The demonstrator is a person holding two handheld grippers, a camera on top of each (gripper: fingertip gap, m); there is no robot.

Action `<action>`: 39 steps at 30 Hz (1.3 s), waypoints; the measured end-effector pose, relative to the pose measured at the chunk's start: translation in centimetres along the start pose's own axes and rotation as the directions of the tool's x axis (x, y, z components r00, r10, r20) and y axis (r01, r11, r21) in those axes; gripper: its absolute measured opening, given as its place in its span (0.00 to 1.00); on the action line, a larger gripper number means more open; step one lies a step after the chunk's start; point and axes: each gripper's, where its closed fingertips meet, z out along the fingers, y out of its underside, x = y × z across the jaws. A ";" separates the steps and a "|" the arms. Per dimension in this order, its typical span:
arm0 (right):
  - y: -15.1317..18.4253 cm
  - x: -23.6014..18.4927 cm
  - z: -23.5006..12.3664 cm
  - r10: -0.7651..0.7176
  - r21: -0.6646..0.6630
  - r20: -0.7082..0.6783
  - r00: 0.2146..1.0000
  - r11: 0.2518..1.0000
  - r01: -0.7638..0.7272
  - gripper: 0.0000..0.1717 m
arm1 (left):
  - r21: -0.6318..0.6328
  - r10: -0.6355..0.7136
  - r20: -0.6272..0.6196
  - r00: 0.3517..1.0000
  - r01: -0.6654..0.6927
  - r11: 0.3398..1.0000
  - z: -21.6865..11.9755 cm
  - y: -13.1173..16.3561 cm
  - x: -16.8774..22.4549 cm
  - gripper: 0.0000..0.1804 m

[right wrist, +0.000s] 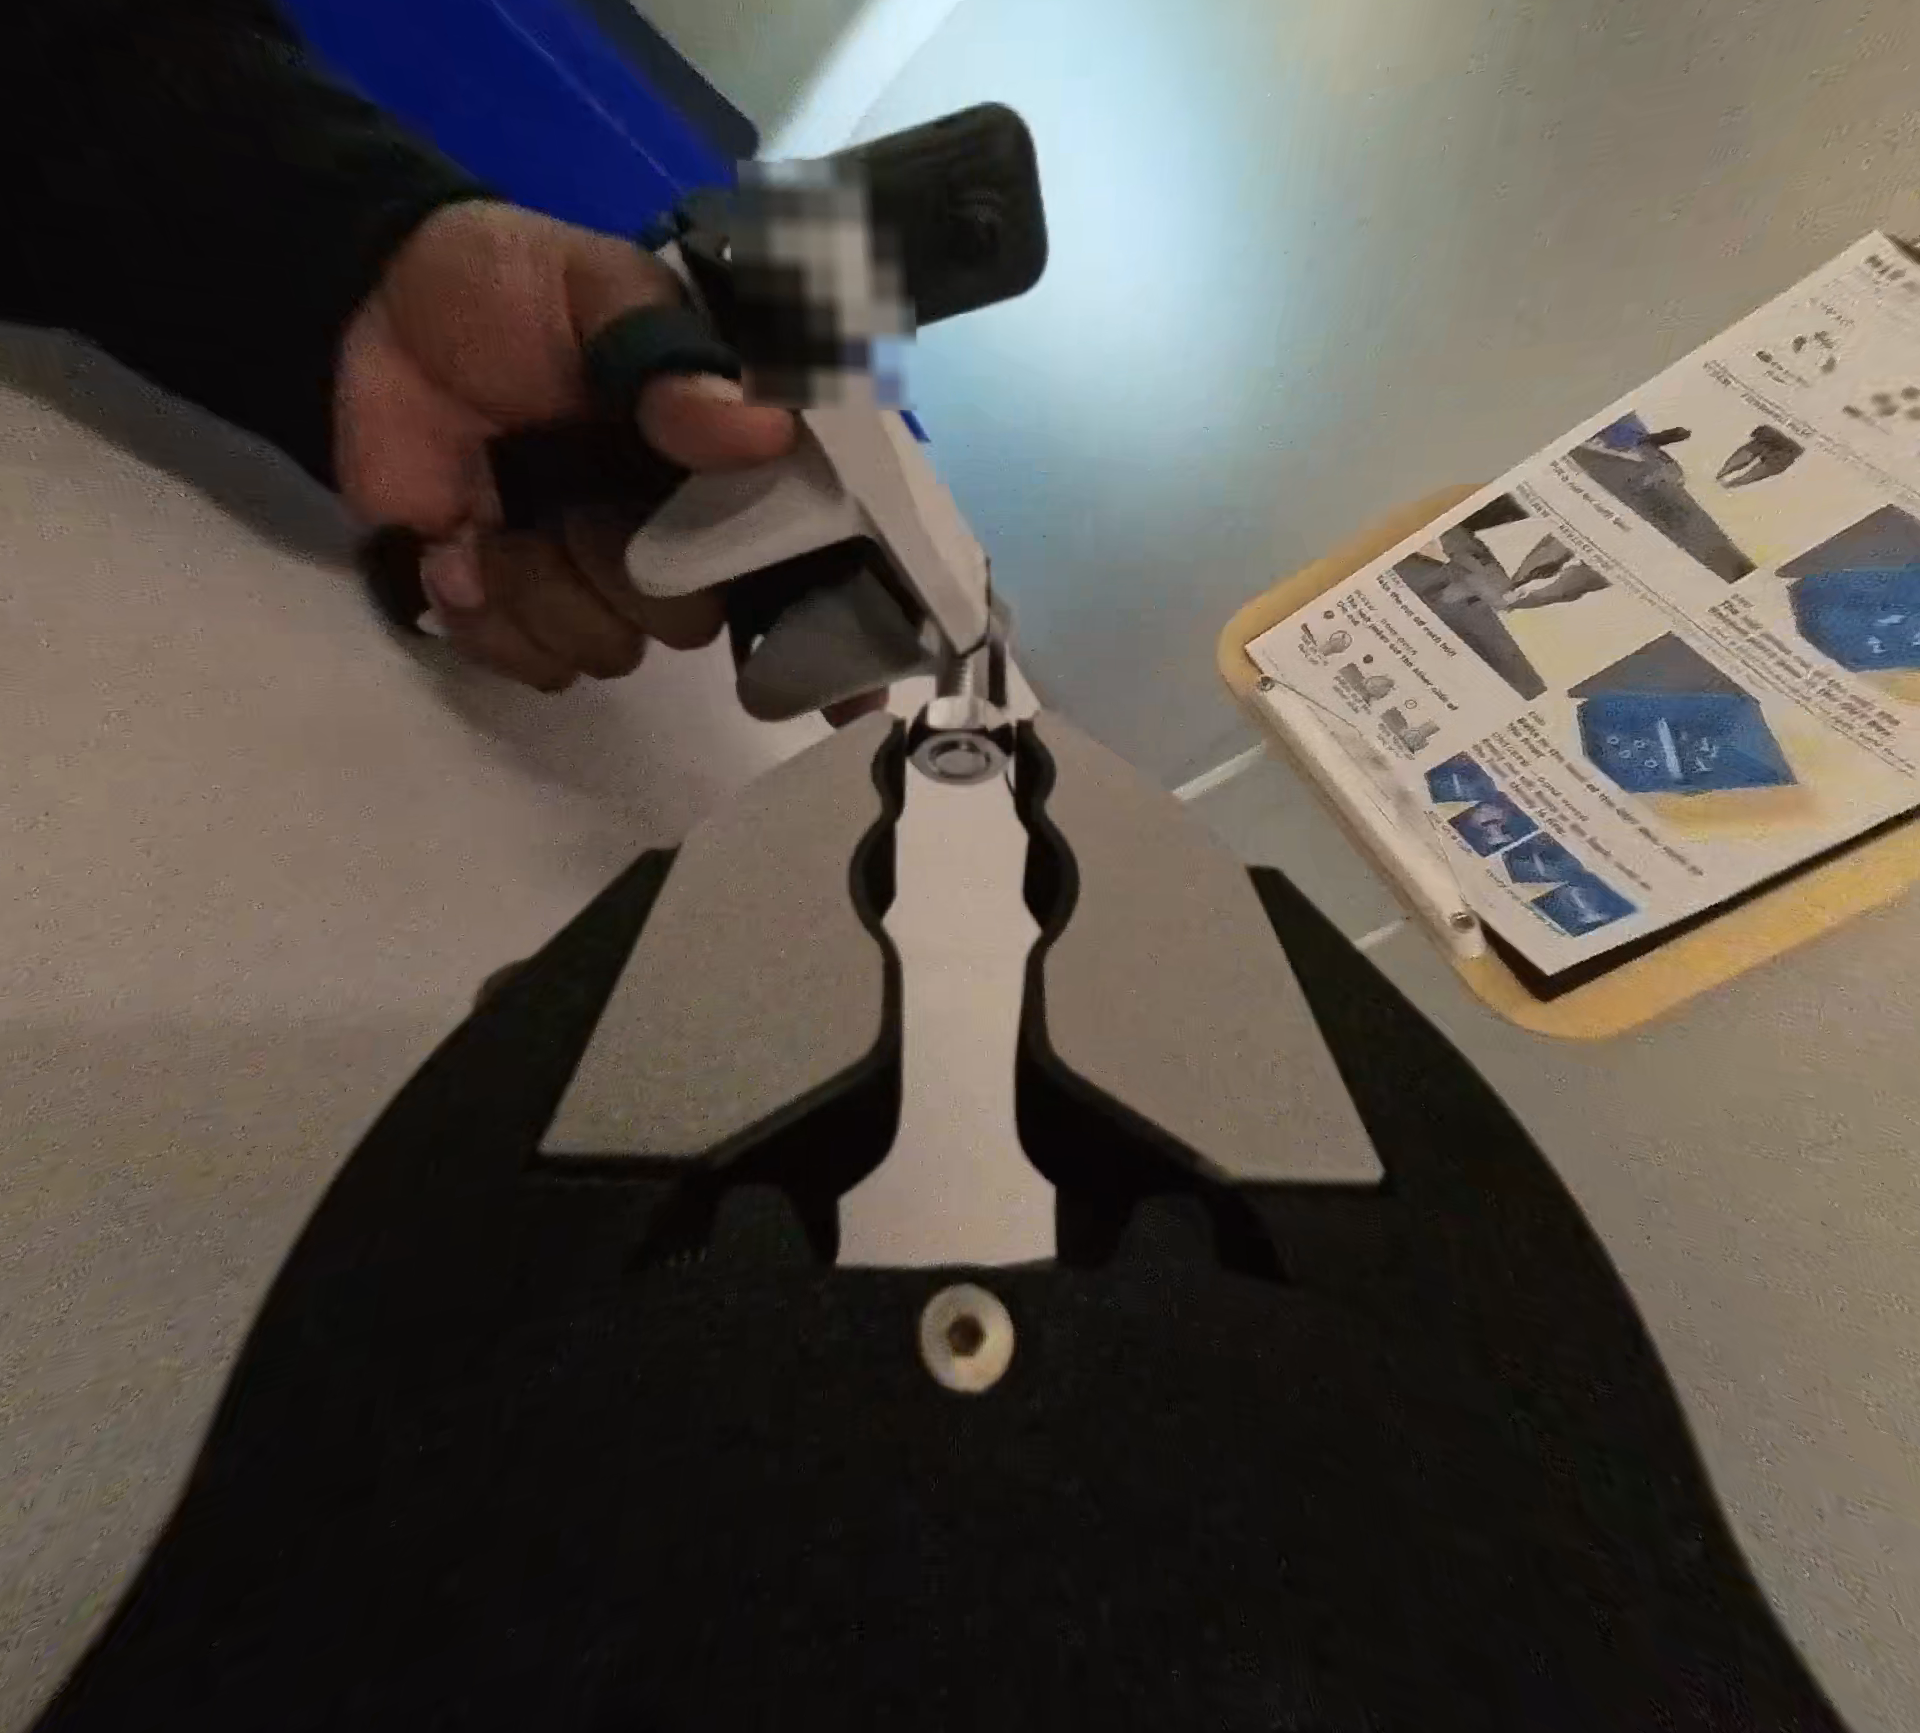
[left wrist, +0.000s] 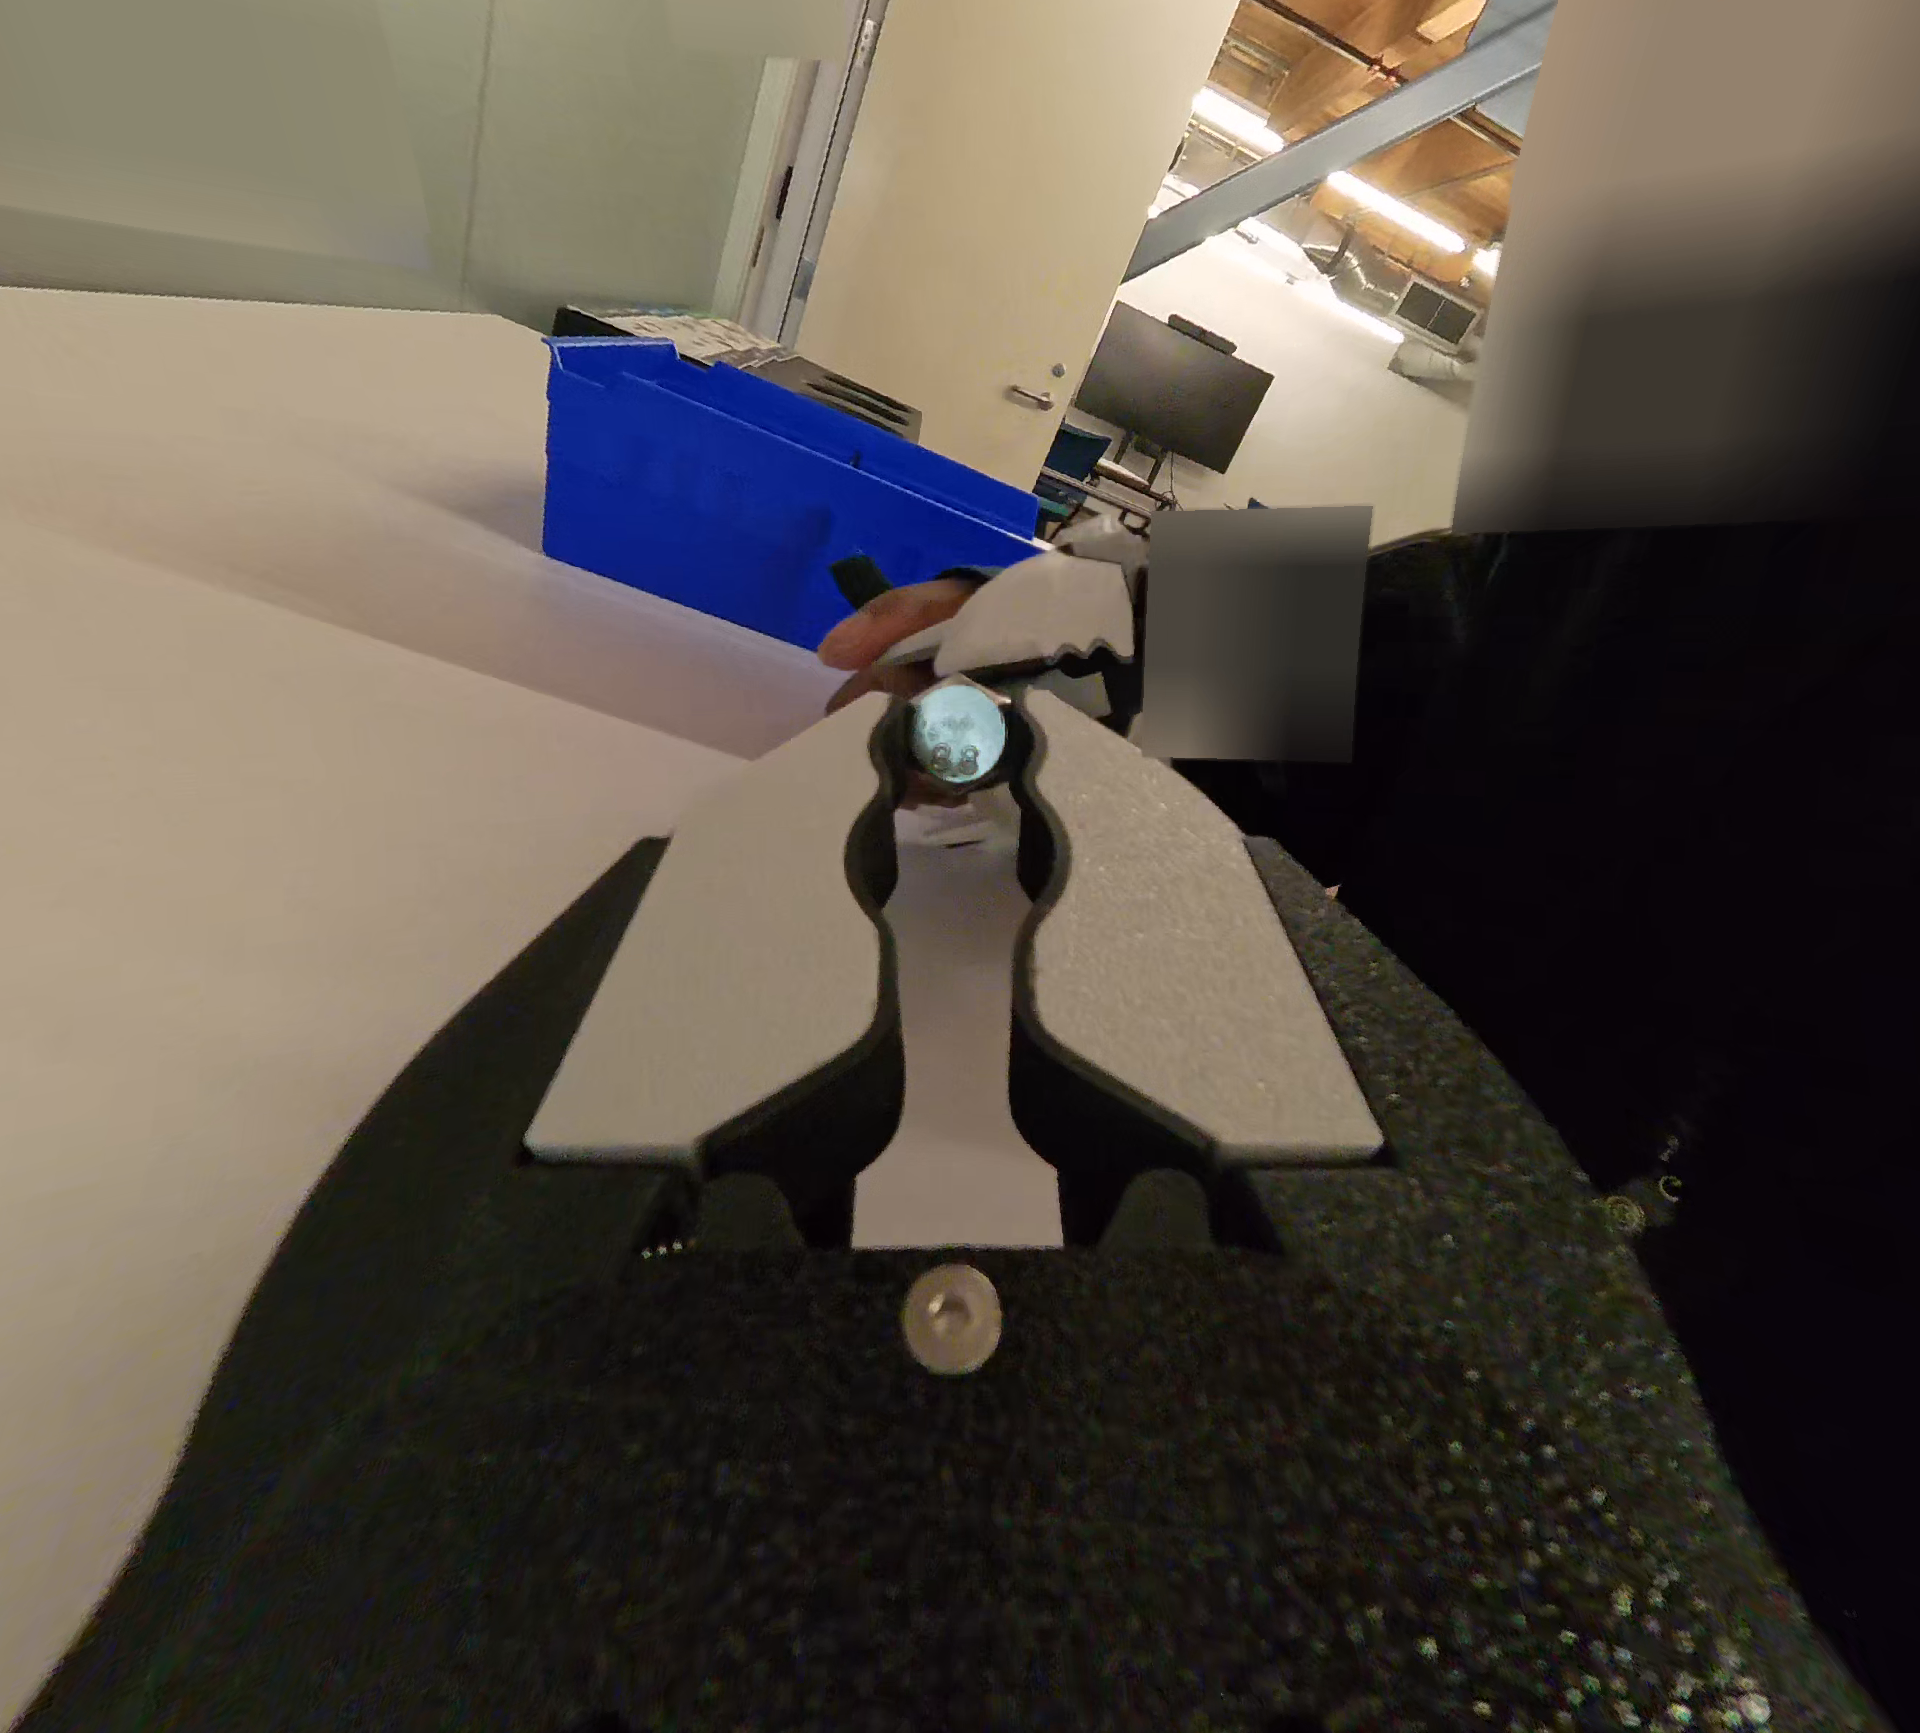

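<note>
My left gripper (left wrist: 956, 740) is shut on the hexagonal head of a silver bolt (left wrist: 956, 738), held above the white table (left wrist: 312, 748). In the right wrist view the bolt's threaded shank (right wrist: 964, 681) points toward me from the left gripper (right wrist: 971, 634), which a hand (right wrist: 488, 395) holds. My right gripper (right wrist: 951, 753) is shut on a silver nut (right wrist: 951, 756) that sits on the end of that shank; both pads press its sides. The right gripper's grey fingers (left wrist: 1029, 613) show just behind the bolt head in the left wrist view.
A blue bin (left wrist: 727, 488) stands on the table behind the grippers and also shows in the right wrist view (right wrist: 436, 21). A printed instruction sheet on a tan clipboard (right wrist: 1621, 644) lies at the right. A dark sleeve (right wrist: 156, 156) crosses the upper left.
</note>
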 end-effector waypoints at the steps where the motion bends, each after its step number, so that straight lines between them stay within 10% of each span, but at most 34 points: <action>1: -0.5 0.2 -0.1 0.081 0.026 0.011 0.997 0.996 -0.081 0.13 | 0.009 -0.002 0.005 1.000 0.002 1.000 -0.1 -0.1 -0.1 0.10; 6: -0.5 1.0 0.2 0.660 0.023 0.166 0.732 0.740 -0.672 0.22 | 0.061 -0.010 0.011 1.000 0.009 0.998 -0.6 -0.8 -0.3 0.10; 11: -0.2 0.7 0.4 0.868 -0.046 0.280 0.411 0.440 -0.897 0.17 | 0.041 0.017 0.004 1.000 -0.017 0.999 -0.3 -0.5 -0.1 0.10; 14: -0.2 0.7 0.3 0.810 -0.015 0.257 0.527 0.549 -0.836 0.08 | 0.022 0.024 0.002 1.000 -0.024 0.999 -0.1 -0.3 0.0 0.10; 18: -0.1 0.5 0.1 0.343 0.047 0.067 0.937 0.937 -0.347 0.07 | 0.000 -0.012 0.019 1.000 0.012 1.000 0.0 0.0 -0.3 0.10; 20: -0.2 0.8 -0.2 0.016 0.017 -0.049 0.999 1.000 -0.015 0.04 | -0.006 -0.020 0.036 0.999 0.020 1.000 0.1 0.1 -0.5 0.10; 22: -0.4 1.2 -0.3 0.015 0.009 -0.065 0.998 1.000 -0.014 0.08 | 0.004 -0.020 0.033 0.999 0.020 1.000 0.0 0.0 -0.5 0.10; 27: 0.3 1.6 0.2 0.696 0.011 0.124 0.707 0.711 -0.703 0.26 | 0.041 -0.019 0.029 0.999 0.018 0.999 -0.4 -0.5 -0.4 0.10; 32: -0.1 0.8 0.3 0.898 -0.079 0.297 0.324 0.362 -0.929 0.26 | 0.052 0.007 0.009 1.000 -0.007 0.999 -0.4 -0.7 -0.2 0.10; 36: -0.5 -0.6 0.3 0.907 -0.170 0.350 0.235 0.308 -0.936 0.13 | 0.039 0.038 -0.022 0.999 -0.037 0.999 0.0 -0.4 0.5 0.10; 39: -0.2 -0.5 0.4 0.877 -0.131 0.306 0.370 0.424 -0.896 0.11 | 0.032 0.039 -0.015 0.999 -0.039 0.999 0.1 -0.3 0.5 0.10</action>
